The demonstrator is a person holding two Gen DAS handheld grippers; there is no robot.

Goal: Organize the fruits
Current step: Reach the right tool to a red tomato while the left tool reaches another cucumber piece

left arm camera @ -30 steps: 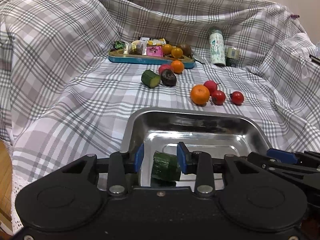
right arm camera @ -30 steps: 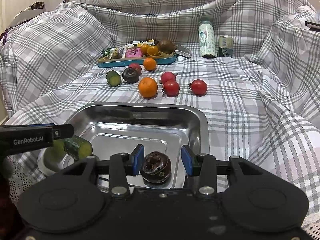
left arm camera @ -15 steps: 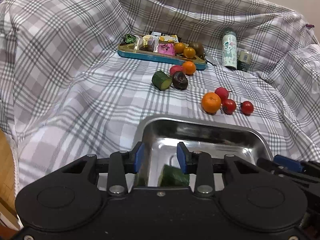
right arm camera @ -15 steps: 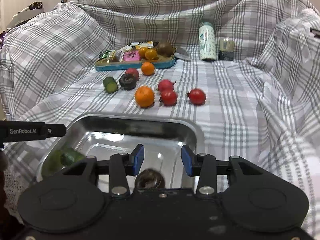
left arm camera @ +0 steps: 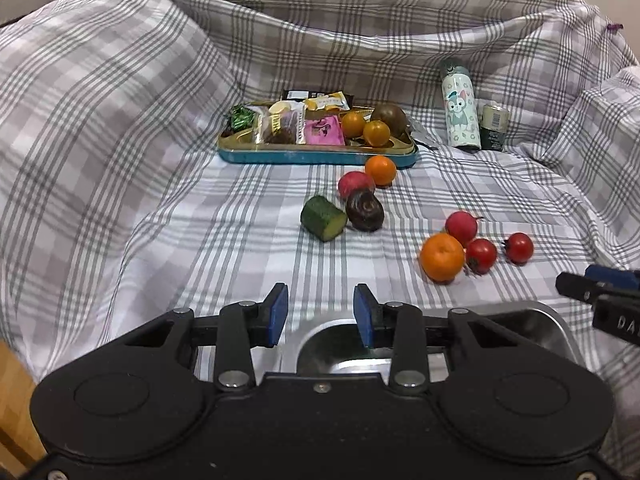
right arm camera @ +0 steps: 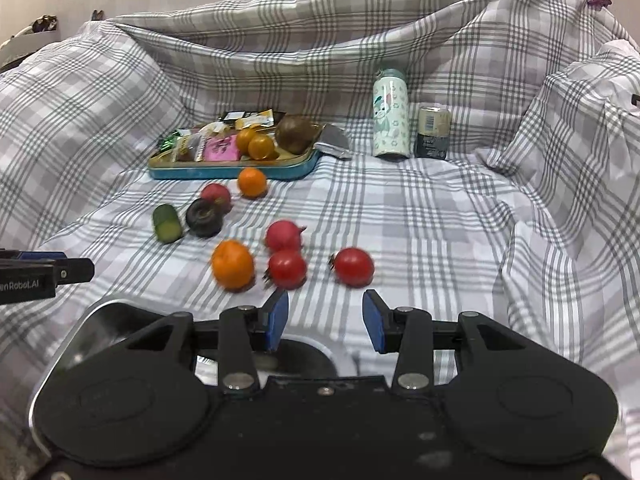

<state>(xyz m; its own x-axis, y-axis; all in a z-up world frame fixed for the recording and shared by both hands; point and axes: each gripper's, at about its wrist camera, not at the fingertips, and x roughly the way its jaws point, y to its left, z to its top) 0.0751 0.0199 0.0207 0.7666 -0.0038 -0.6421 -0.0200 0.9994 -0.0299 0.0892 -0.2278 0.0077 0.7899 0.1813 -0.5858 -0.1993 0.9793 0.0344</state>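
Above the near rim of the steel tray (left arm camera: pixel 536 320), the left gripper (left arm camera: pixel 320 316) and right gripper (right arm camera: pixel 325 320) are both hanging with jaws apart, holding nothing. Loose fruit is lying on the checked cloth (left arm camera: pixel 200 240) beyond. For the next pickup, the right gripper is probably best aiming at the nearest tomato (right arm camera: pixel 354 267), standing apart from its neighbours, straddling it evenly and closing gently, since 1 hard squeeze is risking a split skin.
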